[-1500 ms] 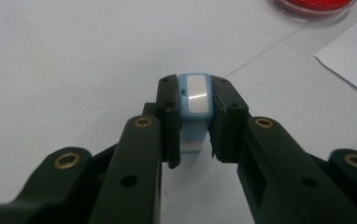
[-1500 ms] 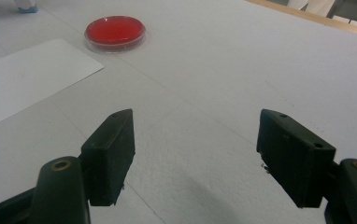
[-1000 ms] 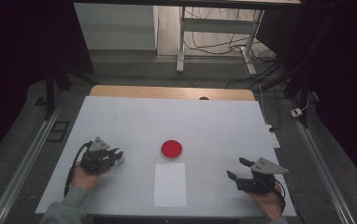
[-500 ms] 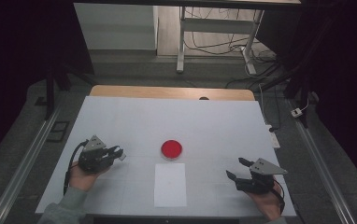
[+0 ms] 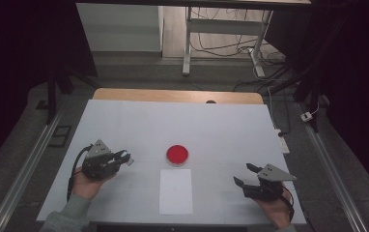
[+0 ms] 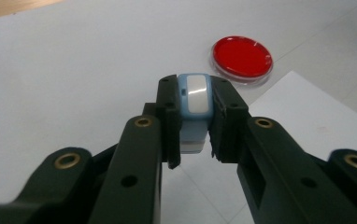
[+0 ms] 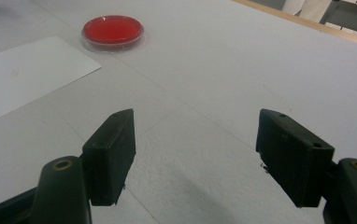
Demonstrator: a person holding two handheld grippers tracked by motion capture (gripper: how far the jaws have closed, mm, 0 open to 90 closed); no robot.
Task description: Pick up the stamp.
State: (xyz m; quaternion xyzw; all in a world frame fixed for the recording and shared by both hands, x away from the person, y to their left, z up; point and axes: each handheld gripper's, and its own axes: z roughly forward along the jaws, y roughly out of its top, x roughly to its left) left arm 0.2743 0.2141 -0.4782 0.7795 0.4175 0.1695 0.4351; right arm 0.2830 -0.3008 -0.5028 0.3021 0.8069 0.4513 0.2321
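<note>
On the white table the left gripper lies low over the left part of the surface, held in the person's left hand, with its tips pointing toward the middle of the table. Its jaws are closed on a small block with a light blue frame and a white face; in the left gripper view the block sits upright between the two black pads, pressed from both sides, its top a little above the pad tips. What the block is exactly is hard to say from these views; it may be a stamp or an eraser. In the high view it shows as a pale speck at the tips of the gripper. Ahead of the block, in the left gripper view, lies a round red dish with a clear rim, flat on the table and well apart from the jaws. In the high view the dish sits near the middle of the table, and just on the person's side of it lies a white sheet of paper, its far edge close to the dish but not under it. The right gripper rests at the right side of the table in the person's right hand, its jaws spread wide with bare table between them, well apart from the paper and the dish.
</note>
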